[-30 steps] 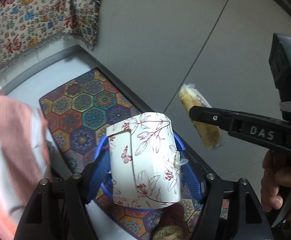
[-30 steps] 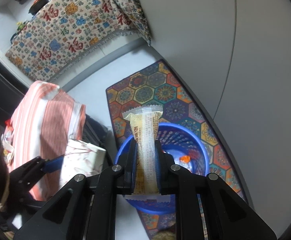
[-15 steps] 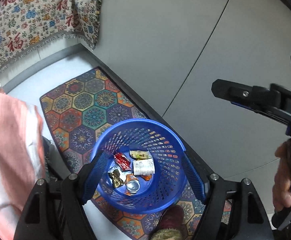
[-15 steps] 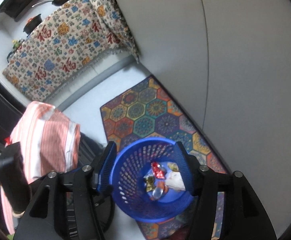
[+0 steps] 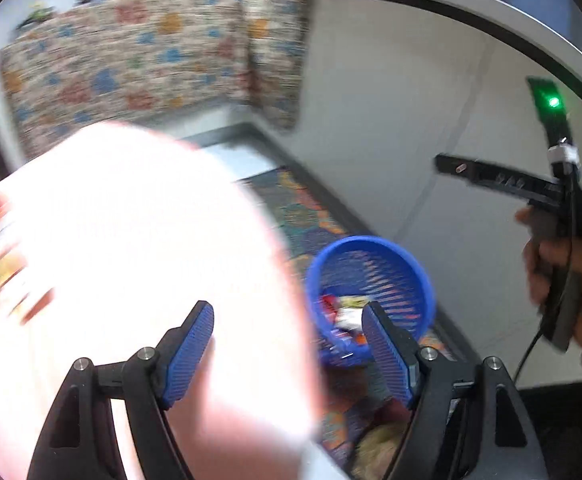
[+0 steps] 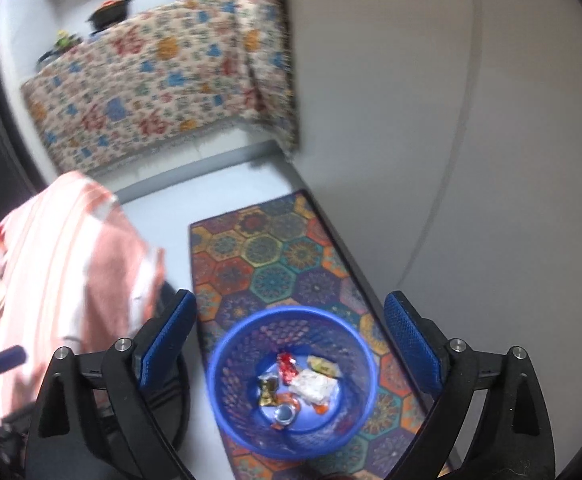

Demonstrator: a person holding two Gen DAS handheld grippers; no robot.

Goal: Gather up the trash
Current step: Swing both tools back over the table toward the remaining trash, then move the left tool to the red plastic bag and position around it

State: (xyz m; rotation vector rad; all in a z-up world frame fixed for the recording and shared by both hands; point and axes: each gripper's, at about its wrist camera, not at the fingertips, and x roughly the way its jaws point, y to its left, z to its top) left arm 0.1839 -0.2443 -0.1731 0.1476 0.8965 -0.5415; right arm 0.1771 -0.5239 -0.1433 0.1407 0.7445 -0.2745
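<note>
Both grippers are empty: the right gripper (image 6: 291, 340), low in its frame, has just been spreading its jaws wide above the blue basket (image 6: 227, 396), nothing between them. Wrappers (image 6: 315, 386) lie at the basket's bottom. The left gripper (image 5: 289, 354) stands released over the blurred striped cloth (image 5: 131, 260).
</note>
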